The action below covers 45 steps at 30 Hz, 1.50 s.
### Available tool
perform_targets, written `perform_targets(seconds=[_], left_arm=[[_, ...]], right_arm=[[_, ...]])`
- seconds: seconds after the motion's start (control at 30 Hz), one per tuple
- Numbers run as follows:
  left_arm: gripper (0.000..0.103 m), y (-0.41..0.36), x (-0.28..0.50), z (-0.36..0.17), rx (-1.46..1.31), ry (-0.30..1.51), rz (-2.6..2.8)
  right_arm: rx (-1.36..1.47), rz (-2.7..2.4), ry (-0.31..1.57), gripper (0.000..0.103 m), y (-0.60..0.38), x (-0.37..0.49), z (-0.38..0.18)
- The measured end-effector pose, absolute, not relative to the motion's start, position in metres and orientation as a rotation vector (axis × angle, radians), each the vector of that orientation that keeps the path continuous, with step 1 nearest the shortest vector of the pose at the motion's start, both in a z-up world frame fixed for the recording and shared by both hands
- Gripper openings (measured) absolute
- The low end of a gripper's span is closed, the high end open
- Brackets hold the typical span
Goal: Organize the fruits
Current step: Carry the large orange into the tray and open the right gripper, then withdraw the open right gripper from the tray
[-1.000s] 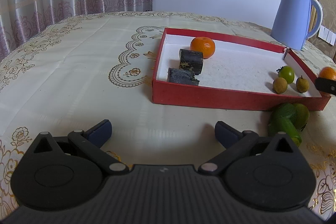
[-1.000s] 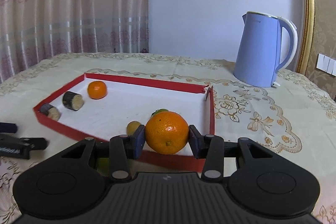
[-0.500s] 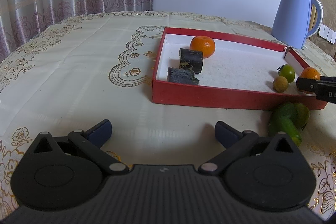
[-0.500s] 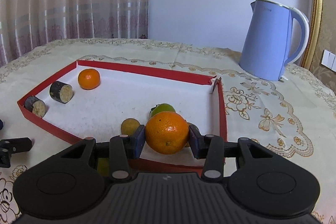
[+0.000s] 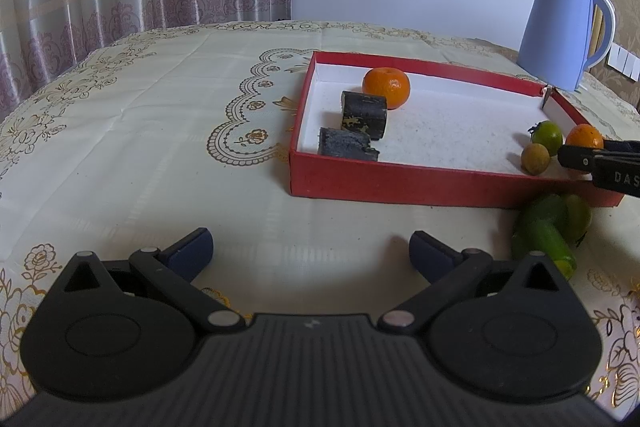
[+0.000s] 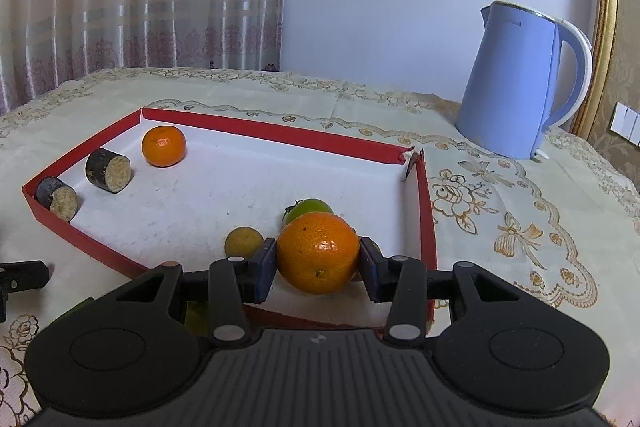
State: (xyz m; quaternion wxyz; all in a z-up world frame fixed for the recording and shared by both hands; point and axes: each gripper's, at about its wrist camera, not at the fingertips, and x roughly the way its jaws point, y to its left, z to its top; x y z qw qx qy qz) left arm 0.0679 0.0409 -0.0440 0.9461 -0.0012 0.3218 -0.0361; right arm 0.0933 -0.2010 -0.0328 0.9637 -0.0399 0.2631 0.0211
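Now an orange is held by the right gripper just inside the near right corner of the red tray.

Apparently the placing step is in hand: lowering and release beside the green fruit and small brown fruit are called for next. Green produce is left outside the tray's front wall; the left gripper is kept wide and empty before it.

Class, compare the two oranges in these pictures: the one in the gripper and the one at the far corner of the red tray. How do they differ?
The held orange is clamped between the right gripper's fingers; the far orange lies free on the red tray's white floor. The held orange sits beside a green fruit; the far orange sits near a dark cylinder piece. Both are round, orange citrus.
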Motion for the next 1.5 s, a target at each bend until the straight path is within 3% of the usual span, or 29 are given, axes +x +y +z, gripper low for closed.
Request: perform_targets(seconds=[0.2, 0.4, 0.57, 0.93, 1.4, 1.5], left_arm=[[0.103, 0.041, 0.068, -0.044, -0.002, 0.656, -0.073], [0.103, 0.041, 0.068, -0.044, -0.005, 0.654, -0.074], [0.103, 0.042, 0.068, -0.044, -0.01, 0.653, -0.076], [0.103, 0.044, 0.047, -0.035, -0.086, 0.621, -0.172], [0.103, -0.023, 0.034, -0.021, -0.009, 0.62, -0.334], [0.094, -0.029, 0.039, -0.025, 0.009, 0.649, -0.339]], right_arm=[[-0.084, 0.077, 0.545, 0.045, -0.199, 0.093, -0.031], [-0.075, 0.069, 0.495, 0.069, -0.205, 0.067, -0.021], [-0.036, -0.018, 0.449, 0.07, -0.228, 0.035, -0.024], [0.171, -0.121, 0.575, 0.071, -0.29, 0.03, -0.054], [0.096, -0.132, 0.629, 0.088, -0.279, 0.036, -0.057], [0.096, -0.129, 0.631, 0.089, -0.279, 0.036, -0.057]])
